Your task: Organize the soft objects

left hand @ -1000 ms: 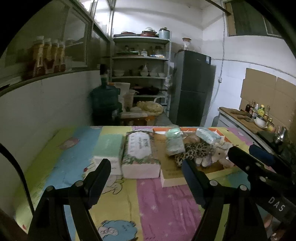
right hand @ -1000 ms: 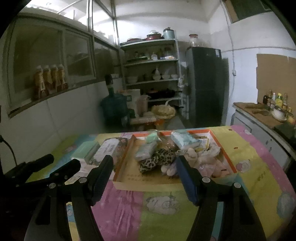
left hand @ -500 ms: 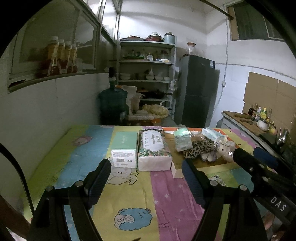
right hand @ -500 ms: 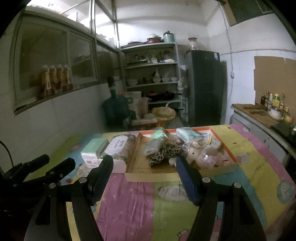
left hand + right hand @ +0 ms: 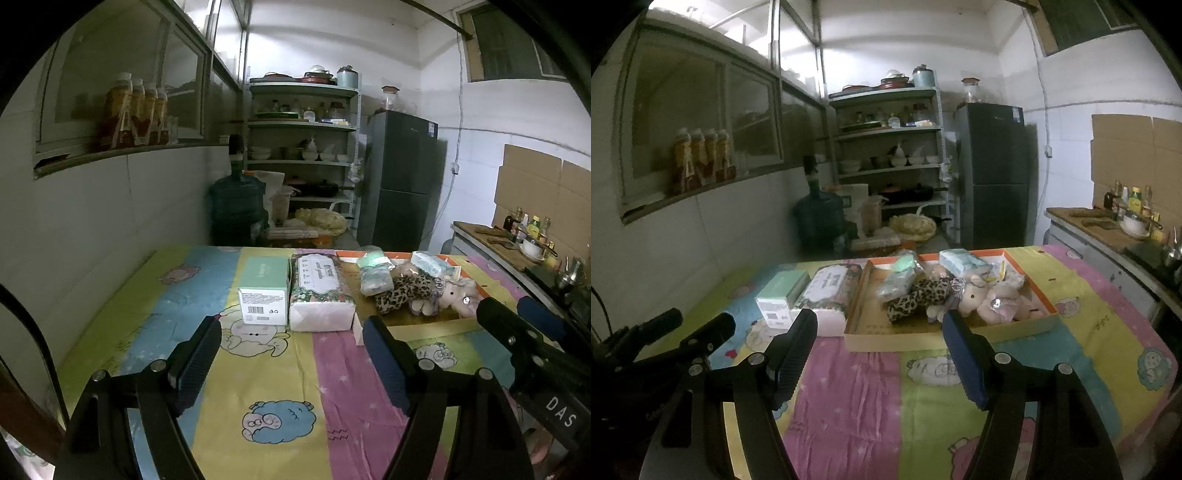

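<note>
A shallow cardboard tray with an orange rim [image 5: 1038, 293] [image 5: 424, 326] sits on the table. It holds a leopard-print soft piece [image 5: 919, 295] [image 5: 404, 291], a pink plush toy [image 5: 982, 297] [image 5: 460, 293] and wrapped tissue packs [image 5: 962, 260] [image 5: 375, 271]. Left of the tray lie a floral tissue pack [image 5: 319, 286] [image 5: 829, 286] and a green-and-white box [image 5: 264, 290] [image 5: 781, 295]. My left gripper [image 5: 291, 352] and right gripper [image 5: 879, 341] both hover open over the cloth, well short of the objects, nothing between their fingers.
A colourful cartoon tablecloth [image 5: 280, 384] covers the table. Behind it stand a water jug [image 5: 238, 210], a shelf rack with dishes [image 5: 303, 147] and a dark fridge [image 5: 400, 181]. A counter with bottles [image 5: 517, 240] runs along the right wall.
Both grippers have pulled back from the tray and packs, which look smaller and farther now. Their fingers stay open as before.
</note>
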### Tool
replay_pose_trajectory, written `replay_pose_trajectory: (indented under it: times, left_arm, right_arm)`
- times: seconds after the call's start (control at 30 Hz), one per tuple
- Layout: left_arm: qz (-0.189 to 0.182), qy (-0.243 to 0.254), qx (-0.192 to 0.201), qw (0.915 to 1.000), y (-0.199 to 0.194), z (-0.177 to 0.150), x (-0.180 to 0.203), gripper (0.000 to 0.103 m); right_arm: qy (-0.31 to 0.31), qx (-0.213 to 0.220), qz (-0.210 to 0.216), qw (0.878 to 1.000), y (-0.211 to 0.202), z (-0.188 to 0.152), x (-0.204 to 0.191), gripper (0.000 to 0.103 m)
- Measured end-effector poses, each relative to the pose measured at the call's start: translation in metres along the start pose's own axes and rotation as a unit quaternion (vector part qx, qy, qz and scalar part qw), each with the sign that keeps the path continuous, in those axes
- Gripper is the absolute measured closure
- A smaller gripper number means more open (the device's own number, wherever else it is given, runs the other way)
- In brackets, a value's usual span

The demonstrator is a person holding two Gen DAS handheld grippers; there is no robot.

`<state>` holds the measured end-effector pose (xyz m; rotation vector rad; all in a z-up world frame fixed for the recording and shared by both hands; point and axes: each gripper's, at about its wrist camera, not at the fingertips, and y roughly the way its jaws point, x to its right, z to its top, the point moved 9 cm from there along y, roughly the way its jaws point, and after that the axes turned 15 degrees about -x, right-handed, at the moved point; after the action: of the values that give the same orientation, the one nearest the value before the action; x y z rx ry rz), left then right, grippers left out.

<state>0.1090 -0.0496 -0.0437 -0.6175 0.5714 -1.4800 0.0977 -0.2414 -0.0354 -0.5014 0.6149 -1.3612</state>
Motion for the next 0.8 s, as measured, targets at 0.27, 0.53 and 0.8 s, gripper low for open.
replay_pose_trajectory:
  times: [0.27, 0.53, 0.8]
  left_arm:
    - [0.000, -0.001, 0.002, 1.0000, -0.003, -0.002, -0.002, 0.024]
    - [0.001, -0.001, 0.002, 1.0000, -0.002, -0.002, -0.001, 0.024]
    - [0.003, -0.002, 0.004, 1.0000, -0.006, -0.004, -0.004, 0.024]
  right_arm:
    - [-0.010, 0.002, 0.003, 1.000, -0.004, -0.002, -0.009, 0.031]
    - [-0.014, 0.002, 0.004, 1.000, -0.006, 0.000, -0.013, 0.031]
    - [-0.012, 0.004, 0.008, 1.000, -0.005, -0.001, -0.014, 0.031]
